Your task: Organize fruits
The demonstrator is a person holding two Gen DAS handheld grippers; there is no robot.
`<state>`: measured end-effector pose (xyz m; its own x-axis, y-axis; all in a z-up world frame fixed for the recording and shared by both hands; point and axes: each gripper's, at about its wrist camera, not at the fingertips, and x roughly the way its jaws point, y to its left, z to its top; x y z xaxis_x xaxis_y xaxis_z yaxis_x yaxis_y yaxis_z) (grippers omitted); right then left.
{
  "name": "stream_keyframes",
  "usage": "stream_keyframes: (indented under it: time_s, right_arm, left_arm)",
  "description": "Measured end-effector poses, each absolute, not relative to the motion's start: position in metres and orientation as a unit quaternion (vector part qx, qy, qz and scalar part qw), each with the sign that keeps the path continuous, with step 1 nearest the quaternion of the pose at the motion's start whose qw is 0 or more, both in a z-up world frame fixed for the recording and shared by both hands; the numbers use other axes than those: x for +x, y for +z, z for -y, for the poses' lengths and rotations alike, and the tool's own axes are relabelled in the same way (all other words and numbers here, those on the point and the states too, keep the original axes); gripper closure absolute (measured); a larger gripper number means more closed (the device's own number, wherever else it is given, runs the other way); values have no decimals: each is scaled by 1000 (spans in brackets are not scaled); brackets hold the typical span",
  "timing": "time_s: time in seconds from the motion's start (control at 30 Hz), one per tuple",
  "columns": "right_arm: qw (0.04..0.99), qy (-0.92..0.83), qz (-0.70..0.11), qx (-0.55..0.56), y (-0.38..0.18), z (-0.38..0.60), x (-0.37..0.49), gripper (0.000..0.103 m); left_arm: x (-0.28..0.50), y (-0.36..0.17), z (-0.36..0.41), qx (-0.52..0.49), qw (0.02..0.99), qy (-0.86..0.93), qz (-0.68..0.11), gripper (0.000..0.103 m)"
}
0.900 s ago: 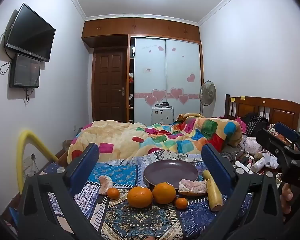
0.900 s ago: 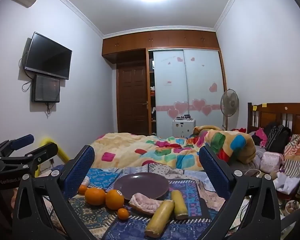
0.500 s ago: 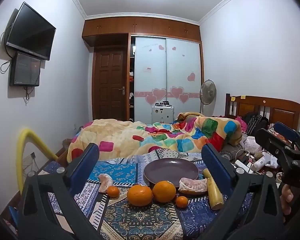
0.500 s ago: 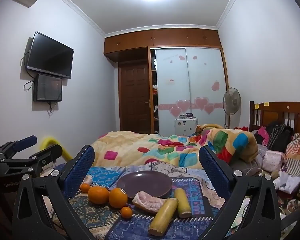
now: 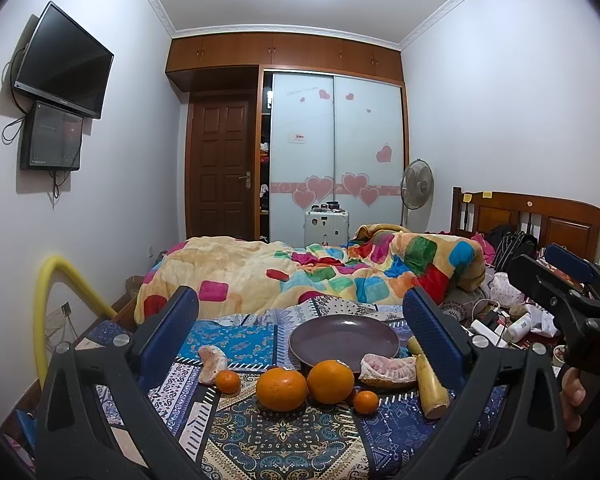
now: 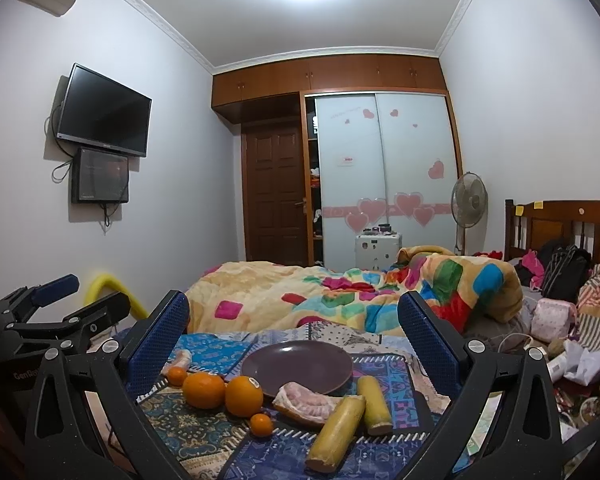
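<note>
An empty purple plate (image 5: 343, 342) (image 6: 296, 365) sits on a patterned cloth on the bed. In front of it lie two large oranges (image 5: 281, 389) (image 5: 330, 381), two small tangerines (image 5: 227, 381) (image 5: 366, 401), two peeled pomelo pieces (image 5: 211, 364) (image 5: 388, 371) and two yellow sugarcane sticks (image 6: 337, 432) (image 6: 374, 403). My left gripper (image 5: 300, 320) is open and empty, held back from the fruit. My right gripper (image 6: 293, 320) is open and empty too, to the right of the left one.
A colourful quilt (image 5: 308, 276) is heaped behind the plate. Bags and clutter (image 6: 556, 308) fill the right side by the wooden headboard. A yellow foam tube (image 5: 52, 308) curves at the left wall. The cloth's edge (image 5: 120, 344) drops off on the left.
Both grippers have drifted only slightly; the right wrist view has tilted a little, so the fruit sits a bit lower. Nothing on the cloth has moved.
</note>
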<state>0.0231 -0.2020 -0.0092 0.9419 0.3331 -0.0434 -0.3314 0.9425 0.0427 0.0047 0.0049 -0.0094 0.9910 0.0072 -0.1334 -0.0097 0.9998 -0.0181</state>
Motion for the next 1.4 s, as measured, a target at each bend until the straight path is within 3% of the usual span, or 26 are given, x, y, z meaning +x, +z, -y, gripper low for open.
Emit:
stream_keyframes:
  time_s: [1.4]
  right_arm:
    - [985, 171, -29, 22, -10, 201, 24, 0]
  left_arm:
    - [9, -16, -8, -16, 997, 9, -70, 0]
